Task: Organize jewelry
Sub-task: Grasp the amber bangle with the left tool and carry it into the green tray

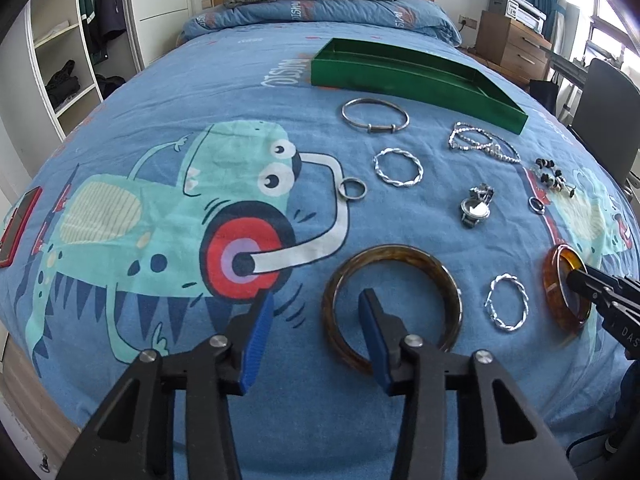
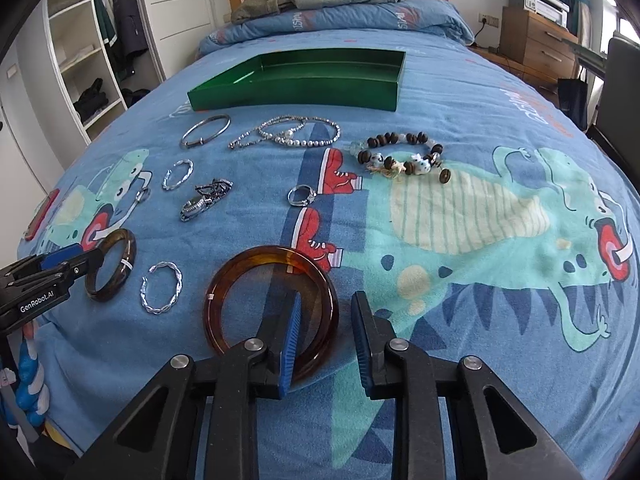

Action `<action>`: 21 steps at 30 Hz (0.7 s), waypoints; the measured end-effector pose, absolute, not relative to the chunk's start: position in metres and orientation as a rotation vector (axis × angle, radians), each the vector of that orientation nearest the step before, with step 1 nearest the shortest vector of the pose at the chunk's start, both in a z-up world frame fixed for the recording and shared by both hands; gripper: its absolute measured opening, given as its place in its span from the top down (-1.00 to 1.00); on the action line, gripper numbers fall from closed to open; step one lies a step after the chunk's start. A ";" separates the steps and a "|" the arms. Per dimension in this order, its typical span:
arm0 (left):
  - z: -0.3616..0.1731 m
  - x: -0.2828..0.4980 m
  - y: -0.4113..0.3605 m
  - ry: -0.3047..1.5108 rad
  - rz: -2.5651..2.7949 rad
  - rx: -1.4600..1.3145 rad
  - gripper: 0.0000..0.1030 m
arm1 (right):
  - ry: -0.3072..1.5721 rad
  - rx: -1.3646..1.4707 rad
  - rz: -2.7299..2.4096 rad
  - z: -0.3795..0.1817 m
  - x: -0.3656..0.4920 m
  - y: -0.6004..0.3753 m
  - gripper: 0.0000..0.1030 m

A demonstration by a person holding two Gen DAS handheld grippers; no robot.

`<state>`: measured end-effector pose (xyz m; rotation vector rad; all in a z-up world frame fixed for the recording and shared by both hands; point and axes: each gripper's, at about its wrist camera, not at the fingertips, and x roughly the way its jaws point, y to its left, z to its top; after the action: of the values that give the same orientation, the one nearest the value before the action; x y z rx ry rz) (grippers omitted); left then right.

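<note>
On the bed (image 1: 160, 80), two bangles (image 1: 392, 304) (image 2: 272, 304) are being straddled, ungripped, by half-open left (image 1: 316, 320) and right (image 2: 326, 320) grippers, lower centre, for the tray (image 1: 400, 76).

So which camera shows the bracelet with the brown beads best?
The right wrist view: the beaded bracelet lies in plain sight there, every brown and pale bead separate. The left wrist view shows it small and bunched near the right edge, beads hard to tell apart.

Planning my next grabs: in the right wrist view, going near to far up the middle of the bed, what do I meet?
Amber bangle at the right gripper → silver ring → beaded silver necklace → green tray.
</note>
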<state>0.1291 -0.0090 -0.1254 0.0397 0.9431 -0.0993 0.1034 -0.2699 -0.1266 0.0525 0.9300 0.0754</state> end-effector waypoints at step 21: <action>-0.096 0.129 -0.030 0.841 -0.073 0.167 0.85 | 0.865 0.032 0.036 -0.113 0.103 -0.273 0.80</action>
<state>0.1288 -0.0297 -0.0965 0.1669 0.8407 -0.0727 0.1026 -0.2733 -0.1135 0.0317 0.8652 0.0359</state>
